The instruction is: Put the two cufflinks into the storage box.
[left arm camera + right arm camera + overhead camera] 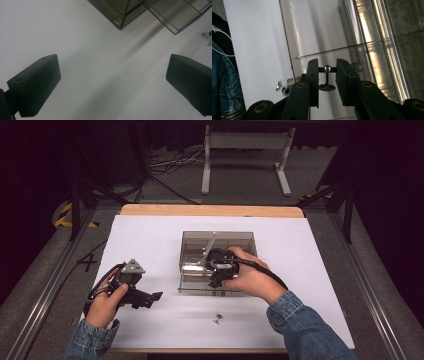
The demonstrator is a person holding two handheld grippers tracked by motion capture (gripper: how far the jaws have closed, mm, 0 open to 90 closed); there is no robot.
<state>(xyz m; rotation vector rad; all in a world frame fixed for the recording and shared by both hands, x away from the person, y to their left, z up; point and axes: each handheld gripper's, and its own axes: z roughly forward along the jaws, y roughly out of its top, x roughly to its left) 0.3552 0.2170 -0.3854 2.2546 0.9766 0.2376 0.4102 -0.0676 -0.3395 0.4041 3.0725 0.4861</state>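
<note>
Here the right gripper [218, 268] is inside a clear plastic box [192, 240] that stands in the middle of a white table [150, 235]. In the right gripper view its two black jaws stand narrow, and between them there is a small black screw [327, 79] with a round flat base and a thin stem. The top of the screw sits at the level of the pads, with a thin dark bar on each side of it reaching to a pad, but I cannot tell for sure if the pads press on it. The screw is over the pale floor of the box, near one of the thin dividing walls.

The left gripper [150, 298] rests on the table to the left of the box, well apart from it, held by the left hand [106, 304]. In the left gripper view its jaws stand wide, with only bare table between them, and a corner of the box [121, 25] shows beyond.

Some small metal parts [217, 319] lie on the table just in front of the box, near the right forearm in a blue denim sleeve [300, 322].
</note>
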